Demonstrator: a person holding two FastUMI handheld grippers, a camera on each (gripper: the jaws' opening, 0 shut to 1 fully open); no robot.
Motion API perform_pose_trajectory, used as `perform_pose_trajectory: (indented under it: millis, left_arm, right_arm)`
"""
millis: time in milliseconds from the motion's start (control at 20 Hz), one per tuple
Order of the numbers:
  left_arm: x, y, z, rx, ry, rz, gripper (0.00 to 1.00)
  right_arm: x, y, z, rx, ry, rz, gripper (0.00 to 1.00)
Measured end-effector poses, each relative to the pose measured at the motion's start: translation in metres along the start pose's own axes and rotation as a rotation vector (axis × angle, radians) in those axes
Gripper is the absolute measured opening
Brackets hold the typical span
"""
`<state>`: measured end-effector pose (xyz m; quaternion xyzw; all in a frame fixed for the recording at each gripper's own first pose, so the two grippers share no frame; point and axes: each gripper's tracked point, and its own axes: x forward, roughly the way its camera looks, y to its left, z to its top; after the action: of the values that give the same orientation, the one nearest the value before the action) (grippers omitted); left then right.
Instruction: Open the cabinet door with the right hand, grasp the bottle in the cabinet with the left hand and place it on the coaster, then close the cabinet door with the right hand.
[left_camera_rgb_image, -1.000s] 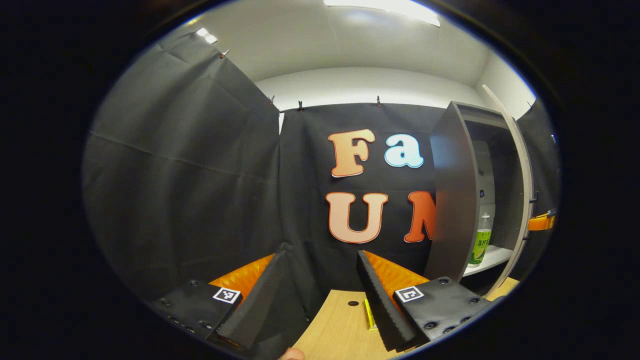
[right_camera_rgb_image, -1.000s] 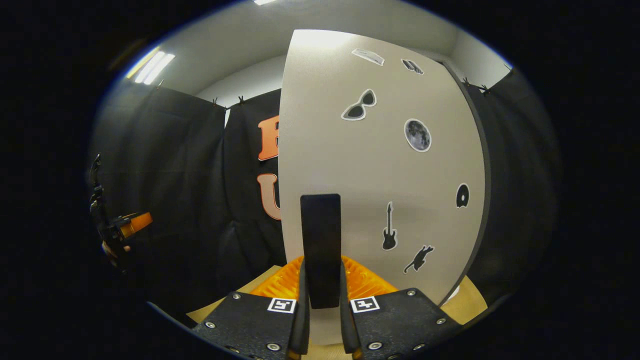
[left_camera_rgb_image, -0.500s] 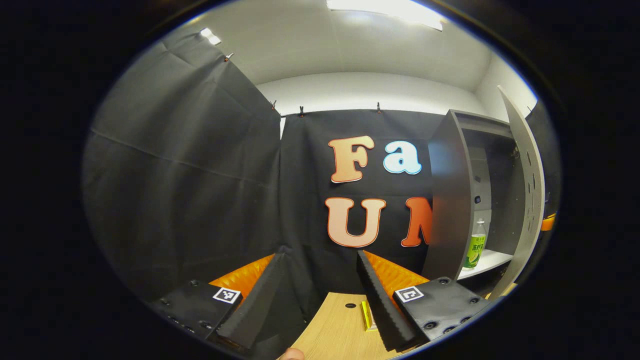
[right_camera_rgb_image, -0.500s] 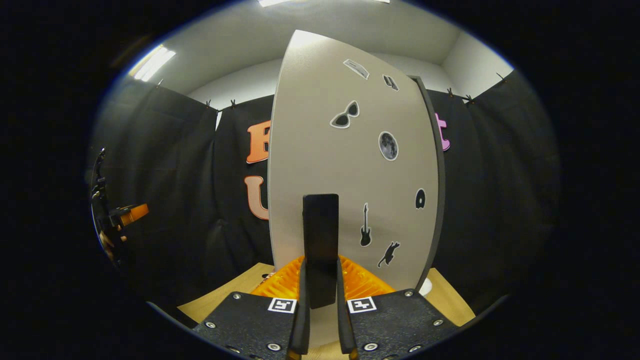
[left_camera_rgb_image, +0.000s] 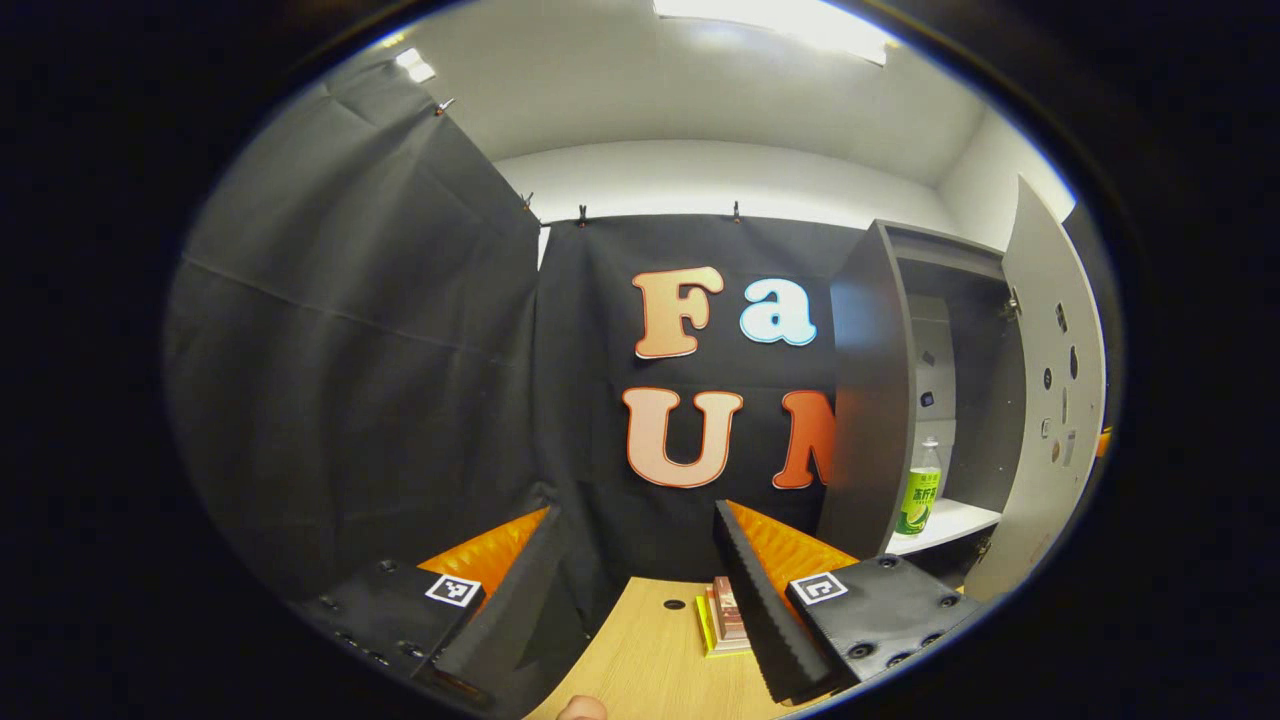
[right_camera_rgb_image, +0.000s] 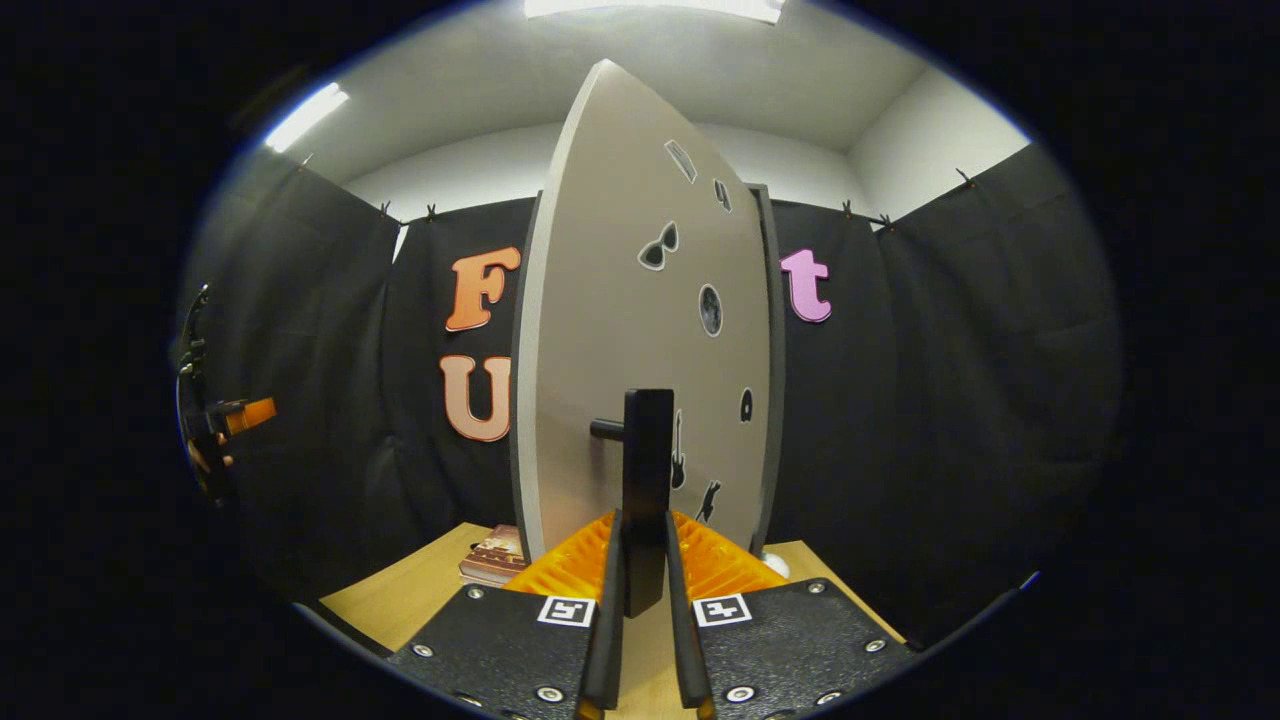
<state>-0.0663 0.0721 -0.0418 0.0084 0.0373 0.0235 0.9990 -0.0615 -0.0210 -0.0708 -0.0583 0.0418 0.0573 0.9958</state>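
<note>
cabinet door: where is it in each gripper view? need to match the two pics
Left gripper view: the cabinet door stands swung open at the far right edge, beside the bottle.
Right gripper view: it fills the centre, with the right gripper clamped on its handle.
Shared landmark: the door's stickers.

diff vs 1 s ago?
The cabinet door has swung further open, pulled by the right gripper, which stays shut on the door handle. A stack of books has come into the left gripper view. The left gripper stays open and idle; the bottle is still on its shelf.
</note>
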Motion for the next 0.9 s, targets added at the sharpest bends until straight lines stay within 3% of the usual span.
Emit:
perform_pose_trajectory:
  millis: [50, 100, 150, 200, 700, 800, 850, 900]
  left_arm:
    - [0.002, 0.002, 0.002, 0.004, -0.003, 0.000, 0.96]
    - [0.002, 0.001, 0.002, 0.007, -0.004, -0.002, 0.93]
    - [0.000, -0.002, 0.002, 0.007, -0.003, -0.011, 0.96]
    - [0.000, -0.006, 0.002, 0.007, 0.000, -0.022, 0.93]
    - [0.007, -0.062, -0.008, 0.018, 0.019, -0.086, 0.93]
    - [0.009, -0.069, -0.010, 0.020, 0.023, -0.090, 0.93]
    - [0.011, -0.073, -0.013, 0.022, 0.025, -0.092, 0.96]
    - [0.013, -0.077, -0.014, 0.027, 0.026, -0.089, 0.96]
  right_arm:
    - [-0.004, -0.006, -0.001, -0.001, -0.002, -0.015, 0.22]
    - [-0.005, -0.015, 0.001, -0.001, -0.009, -0.038, 0.22]
    - [-0.008, -0.021, 0.001, -0.007, -0.007, -0.054, 0.15]
    - [-0.014, -0.027, -0.002, -0.008, -0.004, -0.066, 0.15]
    - [-0.045, -0.114, -0.019, 0.088, 0.033, -0.190, 0.15]
    - [-0.051, -0.134, -0.019, 0.080, 0.023, -0.252, 0.14]
    - [-0.056, -0.144, -0.019, 0.064, 0.016, -0.292, 0.07]
    - [-0.066, -0.157, -0.019, 0.048, 0.013, -0.336, 0.13]
